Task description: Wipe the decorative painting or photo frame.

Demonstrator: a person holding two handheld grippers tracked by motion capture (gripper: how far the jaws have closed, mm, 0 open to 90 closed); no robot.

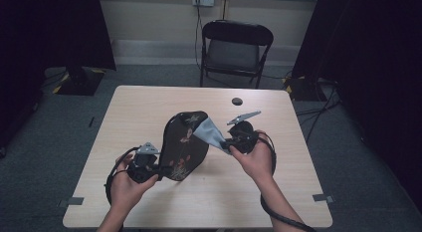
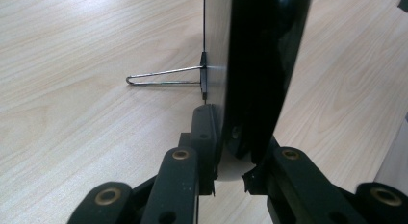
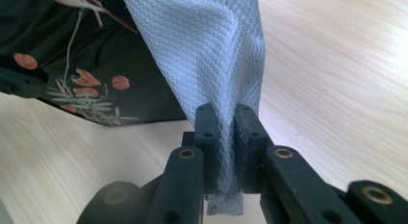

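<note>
A black lacquered tray (image 1: 183, 142) painted with orange flowers stands tilted on edge at the middle of the table. My left gripper (image 1: 158, 168) is shut on its lower left rim. In the left gripper view the jaws (image 2: 231, 142) clamp the glossy black tray (image 2: 260, 65), and a thin wire stand (image 2: 163, 76) sticks out from its back. My right gripper (image 1: 230, 141) is shut on a pale blue cloth (image 1: 210, 132) that lies against the tray's upper right face. The right gripper view shows the jaws (image 3: 226, 123) pinching the woven cloth (image 3: 207, 46) beside the flowered tray (image 3: 96, 65).
The light wooden table (image 1: 149, 107) has a small dark round cap (image 1: 237, 101) near its far edge. A black folding chair (image 1: 236, 48) stands behind the table. Dark curtains hang at both sides, with cables on the floor at the right.
</note>
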